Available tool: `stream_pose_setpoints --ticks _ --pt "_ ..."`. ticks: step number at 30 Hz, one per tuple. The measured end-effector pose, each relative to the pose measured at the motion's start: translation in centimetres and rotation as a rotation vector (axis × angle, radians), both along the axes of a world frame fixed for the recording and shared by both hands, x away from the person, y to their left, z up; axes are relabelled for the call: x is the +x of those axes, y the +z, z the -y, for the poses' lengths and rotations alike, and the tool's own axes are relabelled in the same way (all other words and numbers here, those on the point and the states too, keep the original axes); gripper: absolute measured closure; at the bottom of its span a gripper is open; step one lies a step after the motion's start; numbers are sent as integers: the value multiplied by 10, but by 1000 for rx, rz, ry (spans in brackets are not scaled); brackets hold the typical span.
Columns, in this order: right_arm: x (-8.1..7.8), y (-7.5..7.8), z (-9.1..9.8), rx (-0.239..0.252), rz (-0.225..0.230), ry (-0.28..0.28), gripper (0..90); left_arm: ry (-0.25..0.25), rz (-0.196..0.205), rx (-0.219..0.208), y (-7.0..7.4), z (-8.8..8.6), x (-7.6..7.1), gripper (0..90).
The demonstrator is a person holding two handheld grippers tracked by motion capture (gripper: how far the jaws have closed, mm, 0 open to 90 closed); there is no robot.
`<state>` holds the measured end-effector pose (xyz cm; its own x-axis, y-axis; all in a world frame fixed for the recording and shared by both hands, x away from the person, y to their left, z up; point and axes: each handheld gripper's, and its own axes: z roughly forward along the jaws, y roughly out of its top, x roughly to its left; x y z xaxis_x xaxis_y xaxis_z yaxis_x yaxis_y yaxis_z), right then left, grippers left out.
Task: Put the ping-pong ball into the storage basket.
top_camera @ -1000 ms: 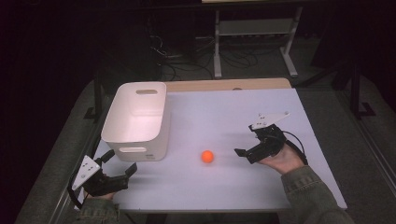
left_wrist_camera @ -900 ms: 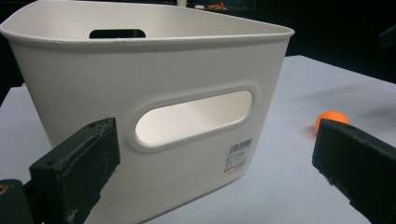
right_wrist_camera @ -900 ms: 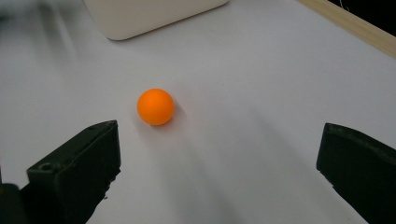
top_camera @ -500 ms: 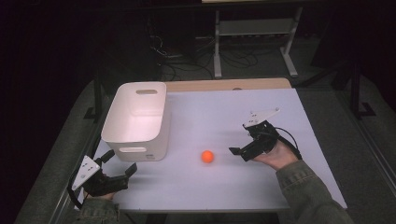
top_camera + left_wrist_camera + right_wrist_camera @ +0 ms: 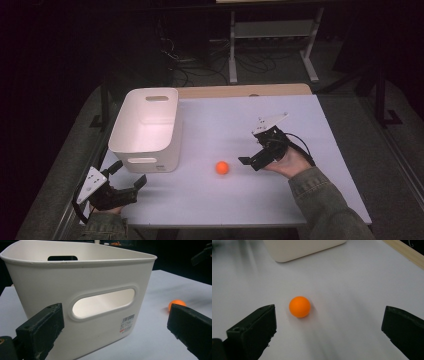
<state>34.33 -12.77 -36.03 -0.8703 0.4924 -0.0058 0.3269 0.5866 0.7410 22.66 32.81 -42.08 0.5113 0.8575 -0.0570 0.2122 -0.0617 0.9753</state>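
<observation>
We see a small, smooth orange ball [image 5: 222, 168] lying alone on the bare white tabletop [image 5: 225, 120], just right of a white plastic bin with oval handle cut-outs [image 5: 145, 130]. The bin stands upright with its mouth open to the ceiling, close beside the ball, so we judge it is set there as the place where the ball is meant to go.

The right gripper [image 5: 252, 161] sits low over the table just to the right of the ball, its jaws spread wide and aimed leftward at it. In the right gripper view the ball [image 5: 299, 306] lies ahead of the two black jaws, nearer the left one and not yet between them, touching neither. We take this as a reach in hand, with the wide spread leaving room for a round thing that could roll away at a nudge. The hand is cupped under the tool from the right, and the sleeve runs in from the lower right.

The left gripper [image 5: 131, 176] rests at the near left corner, jaws parted as well and holding nothing, pointed at the bin's near wall [image 5: 100, 300]. It seems to be idle; whether it is meant to steady the bin we cannot tell from here.
</observation>
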Motion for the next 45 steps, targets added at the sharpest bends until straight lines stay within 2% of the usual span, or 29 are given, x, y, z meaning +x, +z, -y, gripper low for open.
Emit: stream_pose_setpoints --ticks 17,45 --pt "6 0 -17 -14 -7 43 0 -3 2 -2 0 0 0 4" --pt "15 -19 -44 -43 -52 101 0 -7 5 -3 0 0 -1 3"
